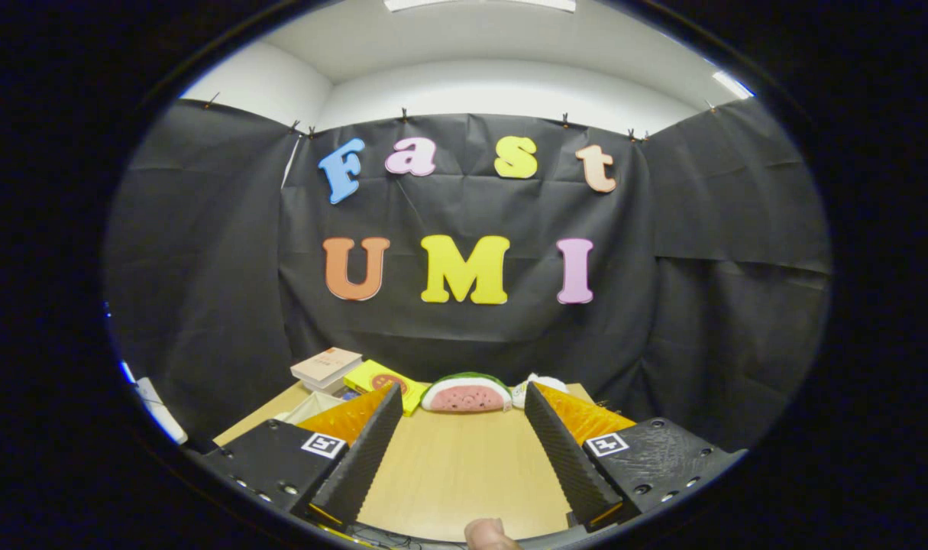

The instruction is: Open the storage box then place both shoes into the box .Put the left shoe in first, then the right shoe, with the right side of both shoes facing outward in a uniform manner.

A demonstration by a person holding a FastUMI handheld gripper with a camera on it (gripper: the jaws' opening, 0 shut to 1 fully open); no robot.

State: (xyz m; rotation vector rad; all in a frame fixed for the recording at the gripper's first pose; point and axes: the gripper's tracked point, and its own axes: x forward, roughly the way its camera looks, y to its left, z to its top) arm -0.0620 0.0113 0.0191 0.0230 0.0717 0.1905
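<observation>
My gripper (460,397) is open, its two fingers spread wide over a light wooden table (456,466) with nothing between them. It is held level and looks toward the back wall. Beyond the fingertips, at the table's far edge, lies a watermelon-slice plush (466,393). A person's fingertip (488,535) shows at the near edge, between the finger bases.
At the far left of the table lie stacked books (327,367) and a yellow flat package (379,380). A white soft item (538,383) sits just right of the plush. Black cloth walls close the booth behind and on both sides. Bare wood lies between the fingers.
</observation>
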